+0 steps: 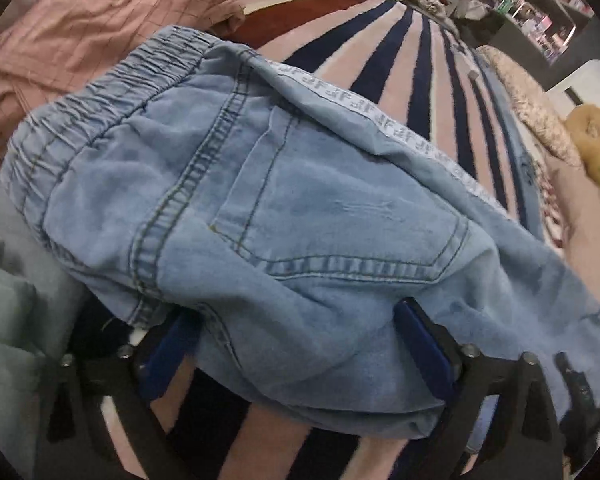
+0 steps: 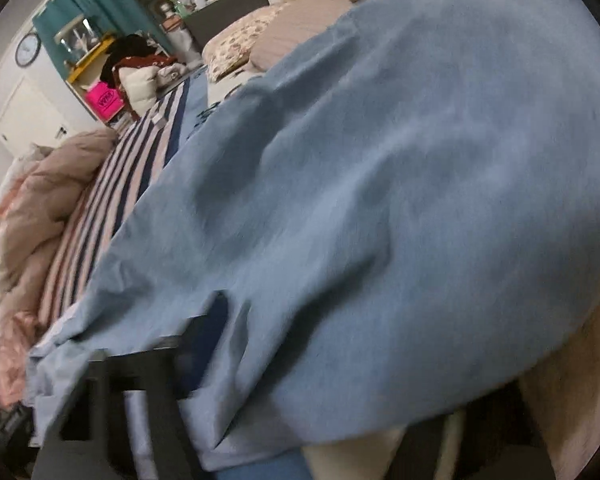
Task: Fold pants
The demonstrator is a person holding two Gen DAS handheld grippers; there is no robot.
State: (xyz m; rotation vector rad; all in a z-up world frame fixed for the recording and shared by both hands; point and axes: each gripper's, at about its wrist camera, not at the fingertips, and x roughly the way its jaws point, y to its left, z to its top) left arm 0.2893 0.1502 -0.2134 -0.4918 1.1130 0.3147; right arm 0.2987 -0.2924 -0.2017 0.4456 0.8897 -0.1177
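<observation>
On a striped bedspread (image 1: 384, 80), light-blue denim pants (image 1: 260, 208) drape over the left gripper (image 1: 300, 344), whose fingers stand apart; fabric hides the right gripper (image 2: 204, 344), its state unclear.

Light blue denim pants (image 1: 284, 208), elastic gathered waistband at upper left, back pocket facing up, white printed tape along side seam. Lying across striped bedspread (image 1: 416, 64), bunched at near edge. Right wrist view: blurred leg fabric fills frame.
</observation>
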